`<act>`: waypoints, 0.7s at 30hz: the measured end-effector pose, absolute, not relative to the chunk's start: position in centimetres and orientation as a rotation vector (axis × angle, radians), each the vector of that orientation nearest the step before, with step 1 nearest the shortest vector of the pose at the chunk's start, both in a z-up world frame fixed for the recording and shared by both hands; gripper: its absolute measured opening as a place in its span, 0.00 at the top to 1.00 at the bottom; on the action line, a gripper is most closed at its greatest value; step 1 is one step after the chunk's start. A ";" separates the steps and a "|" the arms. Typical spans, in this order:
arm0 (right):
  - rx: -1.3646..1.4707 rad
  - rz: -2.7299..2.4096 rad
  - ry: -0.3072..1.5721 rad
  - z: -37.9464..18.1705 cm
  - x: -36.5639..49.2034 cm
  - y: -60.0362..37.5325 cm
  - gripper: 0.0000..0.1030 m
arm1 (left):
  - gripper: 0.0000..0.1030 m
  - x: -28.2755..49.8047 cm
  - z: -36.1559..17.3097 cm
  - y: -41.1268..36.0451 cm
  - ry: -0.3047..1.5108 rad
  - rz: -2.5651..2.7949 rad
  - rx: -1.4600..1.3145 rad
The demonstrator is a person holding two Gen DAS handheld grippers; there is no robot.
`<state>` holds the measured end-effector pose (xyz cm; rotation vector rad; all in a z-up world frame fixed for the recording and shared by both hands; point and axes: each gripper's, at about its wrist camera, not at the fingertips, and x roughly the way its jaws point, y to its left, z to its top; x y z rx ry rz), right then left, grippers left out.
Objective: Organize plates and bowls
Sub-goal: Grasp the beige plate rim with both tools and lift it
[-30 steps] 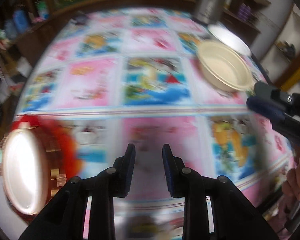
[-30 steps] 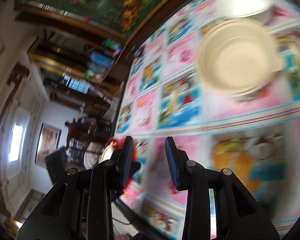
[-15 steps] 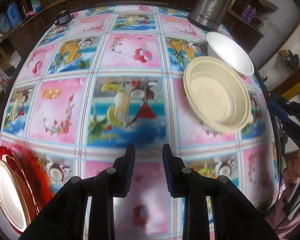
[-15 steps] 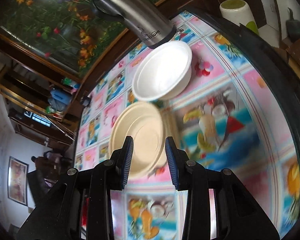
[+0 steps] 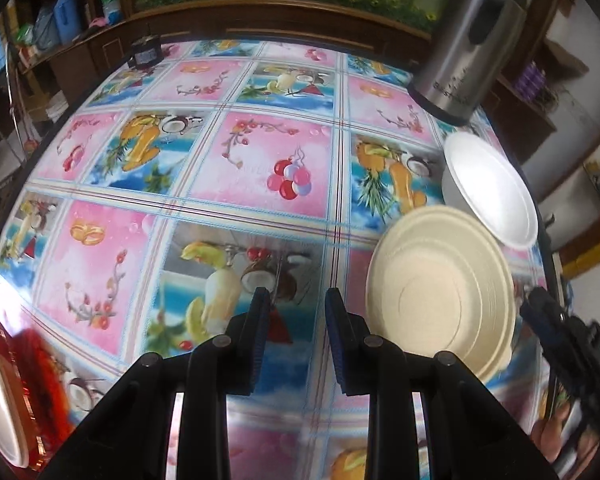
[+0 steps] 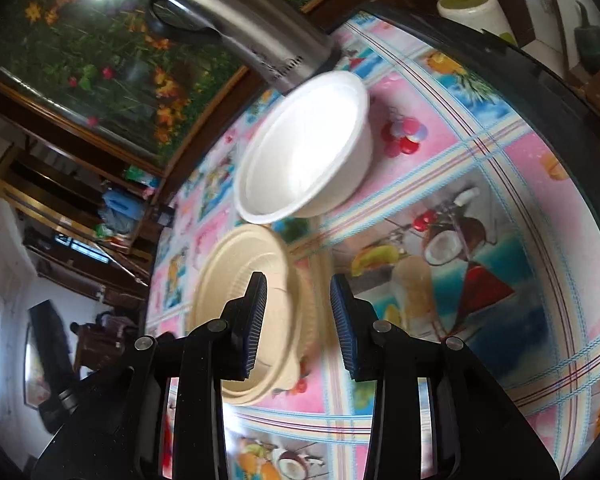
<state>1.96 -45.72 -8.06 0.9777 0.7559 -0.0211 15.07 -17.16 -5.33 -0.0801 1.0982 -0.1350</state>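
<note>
Tablecloth [image 5: 260, 168] with bright pink and blue fruit panels covers a table, seen from two gripper cameras. In the left view, the left gripper [image 5: 296, 336] hovers above the cloth with its jaws parted and nothing between them. To its right sits a cream bowl [image 5: 440, 292], shallow, ribbed with concentric rings, resting upright on the cloth. Just behind it, near the table's far right edge, stands a white bowl [image 5: 488, 188]; the cream bowl's rim overlaps it in this view, and whether they touch cannot be told. Behind the white bowl stands a steel kettle [image 5: 468, 40]. At the lower left edge lies a white plate [image 5: 0, 400] on a red and gold plate [image 5: 40, 392], both blurred and partly cut off. At the right edge the right gripper [image 5: 560, 328] shows as a dark blue-padded shape beside the cream bowl, with a hand [image 5: 552, 432] below it.

In the right view, the right gripper [image 6: 298, 320] is released, jaws apart and holding nothing. Its left finger crosses in front of the cream bowl [image 6: 236, 280], which lies just ahead and to the left; contact cannot be told. The white bowl [image 6: 304, 152] sits beyond, with the kettle [image 6: 244, 16] behind it.
</note>
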 end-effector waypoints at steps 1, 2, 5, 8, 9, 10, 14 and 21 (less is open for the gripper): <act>0.970 -0.019 0.753 -7.9 1.9 -45.6 0.69 | 0.73 15.4 -5.6 -17.2 1.102 -0.138 -0.101; 0.965 -0.015 0.759 -7.9 2.0 -45.4 0.69 | 0.73 15.5 -5.7 -17.2 1.104 -0.139 -0.115; 0.975 0.004 0.782 -8.3 2.3 -44.9 0.69 | 0.72 15.7 -6.0 -17.5 1.103 -0.154 -0.154; 0.965 0.013 0.788 -8.2 2.6 -44.5 0.69 | 0.68 15.9 -6.4 -18.2 1.110 -0.171 -0.164; 0.962 0.018 0.787 -8.1 2.6 -44.4 0.69 | 0.67 15.9 -6.5 -18.4 1.111 -0.167 -0.159; 0.960 0.018 0.787 -8.2 2.5 -44.4 0.68 | 0.67 15.9 -6.6 -18.6 1.112 -0.162 -0.154; 0.968 0.003 0.782 -8.2 2.4 -44.7 0.68 | 0.67 15.9 -6.4 -18.3 1.109 -0.183 -0.200; 0.982 -0.012 0.796 -8.7 2.4 -45.0 0.68 | 0.46 15.4 -4.9 -18.1 1.082 -0.226 -0.251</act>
